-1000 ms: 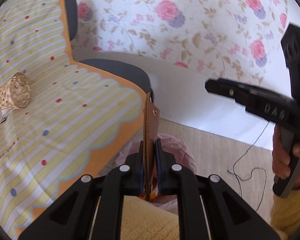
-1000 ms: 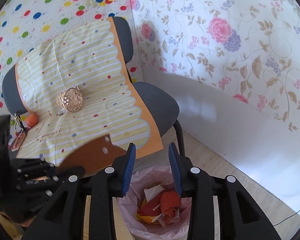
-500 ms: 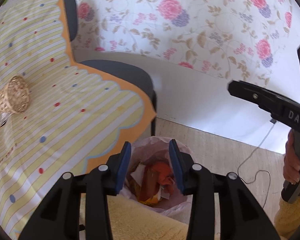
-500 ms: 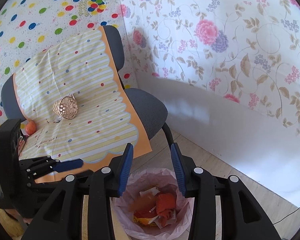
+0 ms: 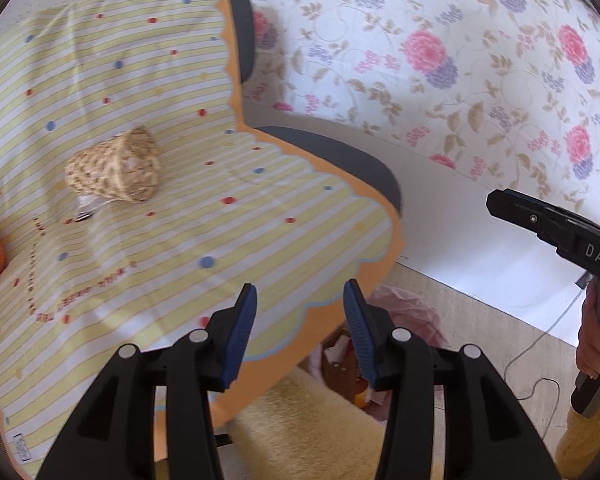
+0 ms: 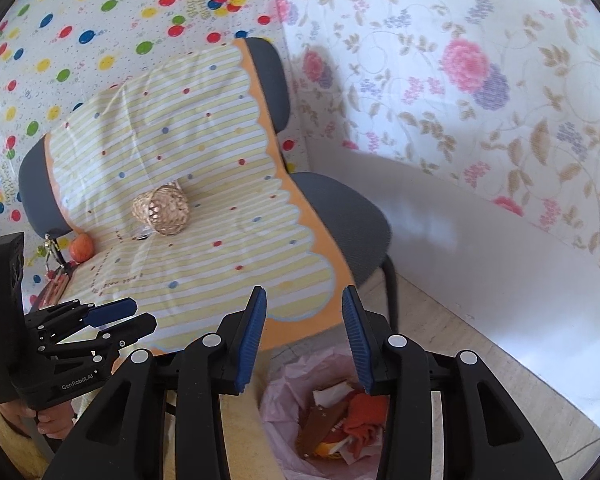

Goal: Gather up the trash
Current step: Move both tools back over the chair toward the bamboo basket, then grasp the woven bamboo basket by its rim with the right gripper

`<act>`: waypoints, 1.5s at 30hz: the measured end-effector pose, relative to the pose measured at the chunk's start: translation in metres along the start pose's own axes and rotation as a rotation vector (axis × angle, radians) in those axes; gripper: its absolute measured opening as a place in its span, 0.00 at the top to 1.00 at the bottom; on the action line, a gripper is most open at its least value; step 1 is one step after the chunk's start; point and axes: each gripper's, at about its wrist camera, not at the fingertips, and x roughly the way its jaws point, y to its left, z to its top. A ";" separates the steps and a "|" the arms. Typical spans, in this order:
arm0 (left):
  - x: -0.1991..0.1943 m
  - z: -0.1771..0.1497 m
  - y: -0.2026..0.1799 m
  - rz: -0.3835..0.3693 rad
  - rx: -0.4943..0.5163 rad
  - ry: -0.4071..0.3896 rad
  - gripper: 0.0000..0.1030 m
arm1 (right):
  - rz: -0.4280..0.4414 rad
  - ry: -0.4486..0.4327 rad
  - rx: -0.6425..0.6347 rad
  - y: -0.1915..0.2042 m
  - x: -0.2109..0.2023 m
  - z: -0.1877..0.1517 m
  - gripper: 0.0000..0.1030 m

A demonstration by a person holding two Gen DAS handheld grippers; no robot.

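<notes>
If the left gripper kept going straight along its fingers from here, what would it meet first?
Probably the striped cloth draped over the chair: the open, empty left gripper frames the cloth's scalloped orange front edge, with the pink-lined trash bin just right of that line. Depth is hard to judge.

Place: a room in a home.
Walls: floral wallpaper (image 6: 480,92) and a balloon-print birthday sheet (image 6: 100,20).
Furniture: a grey chair (image 6: 340,216) under a striped, dotted cloth (image 6: 204,216).
Floor: pale wood planks (image 5: 480,320).
Small things: a wicker basket (image 6: 162,210) on the cloth; a bin (image 6: 300,396) lined with a pink bag.
</notes>
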 end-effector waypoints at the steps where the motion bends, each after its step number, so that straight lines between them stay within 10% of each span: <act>1: -0.003 0.000 0.008 0.017 -0.011 -0.003 0.57 | 0.015 -0.001 -0.012 0.008 0.006 0.004 0.60; 21: -0.026 0.031 0.197 0.372 -0.266 -0.082 0.51 | 0.215 0.031 -0.254 0.142 0.182 0.095 0.52; 36: 0.020 0.038 0.244 0.411 -0.330 -0.041 0.51 | 0.270 0.138 -0.327 0.190 0.307 0.122 0.53; 39: 0.019 0.040 0.241 0.406 -0.319 -0.031 0.51 | 0.311 0.135 -0.310 0.193 0.304 0.120 0.80; 45: 0.015 0.053 0.232 0.395 -0.286 -0.021 0.49 | 0.341 0.027 -0.295 0.177 0.246 0.114 0.92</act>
